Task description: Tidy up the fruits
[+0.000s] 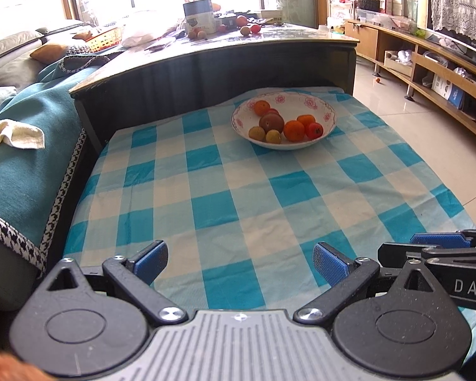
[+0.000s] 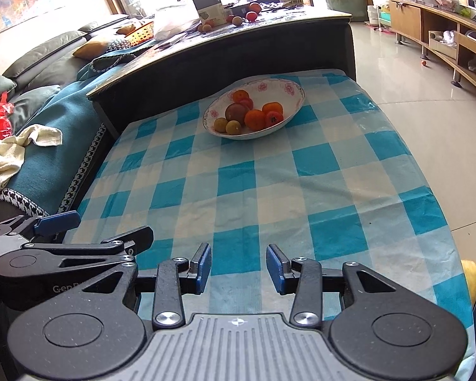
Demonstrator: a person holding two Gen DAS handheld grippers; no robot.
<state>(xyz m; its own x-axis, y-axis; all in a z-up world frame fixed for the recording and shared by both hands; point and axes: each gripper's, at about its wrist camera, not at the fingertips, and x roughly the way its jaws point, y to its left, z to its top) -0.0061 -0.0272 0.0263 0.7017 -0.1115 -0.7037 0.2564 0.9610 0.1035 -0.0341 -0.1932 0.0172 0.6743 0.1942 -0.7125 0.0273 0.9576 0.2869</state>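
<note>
seemingly done: fruit (image 1: 284, 123) sits in floral bowl (image 1: 328, 117) at far end of checked cloth (image 1: 238, 197). left gripper (image 1: 239, 262) wide, right gripper (image 2: 239, 268) narrower, both empty; approach slow w/ jaws centred.

Far on the counter, a glossy ceramic bowl (image 1: 284, 120) (pink flower print) sits on the matt, creased checked cloth (image 1: 238, 190) — gripper pads (image 2: 203, 268) are textured blue rubber.

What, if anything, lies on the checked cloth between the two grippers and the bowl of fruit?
Nothing visible. Only bare checked cloth lies between the left gripper, the right gripper and the bowl of fruit at the far end. Both grippers are empty.
</note>
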